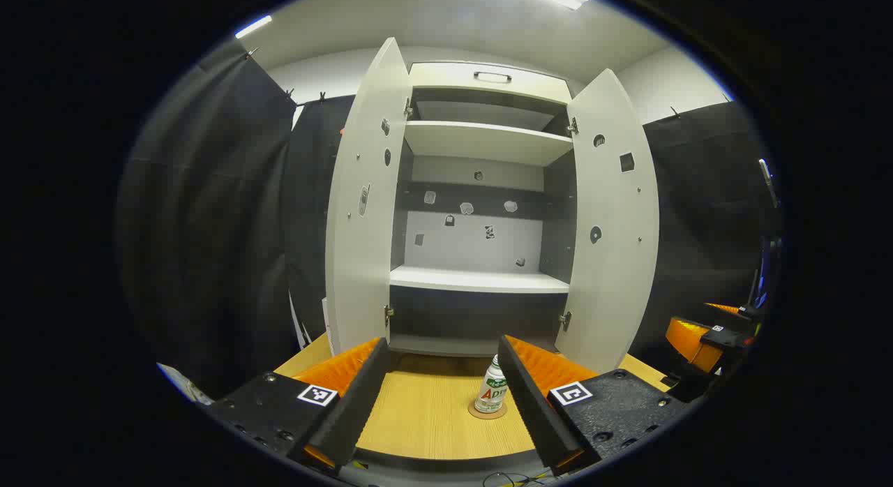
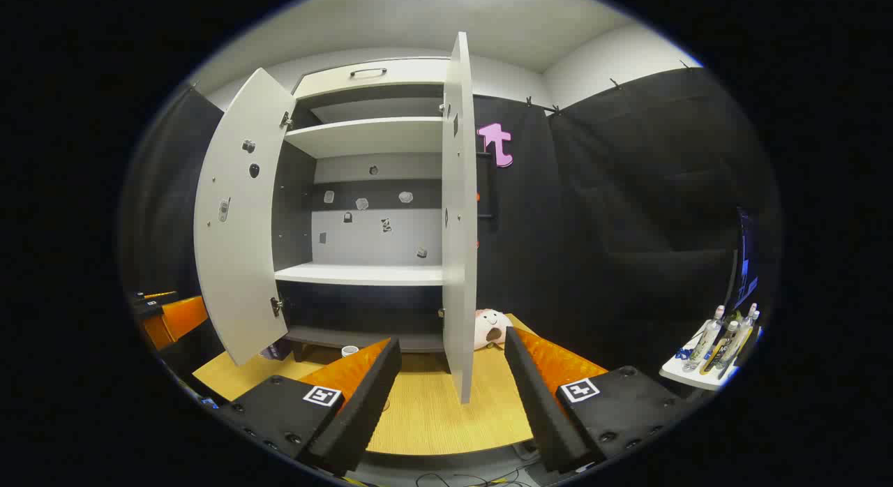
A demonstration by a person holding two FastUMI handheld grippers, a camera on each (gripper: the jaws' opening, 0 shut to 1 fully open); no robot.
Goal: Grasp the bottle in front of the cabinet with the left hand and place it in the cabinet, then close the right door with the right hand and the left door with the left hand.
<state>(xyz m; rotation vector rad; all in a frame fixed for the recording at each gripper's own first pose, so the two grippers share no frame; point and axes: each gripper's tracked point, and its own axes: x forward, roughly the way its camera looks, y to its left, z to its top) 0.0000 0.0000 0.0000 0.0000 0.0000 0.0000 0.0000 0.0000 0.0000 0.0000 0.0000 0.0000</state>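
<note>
A small white bottle (image 1: 492,393) with a green label stands upright on a round coaster on the wooden table (image 1: 425,417), in front of the open white cabinet (image 1: 478,281). Its left door (image 1: 363,215) and right door (image 1: 614,222) both stand wide open. My left gripper (image 1: 443,347) is open, low over the table; the bottle stands just ahead, close to the inner side of the right finger (image 1: 523,389). In the right gripper view my right gripper (image 2: 452,340) is open and empty, facing the near edge of the right door (image 2: 460,215).
A plush toy (image 2: 488,328) lies on the table behind the right door. Several bottles stand on a white ledge (image 2: 718,344) at far right. The other gripper's orange body (image 1: 698,337) sits to the right of the cabinet. Black cloth walls surround the booth.
</note>
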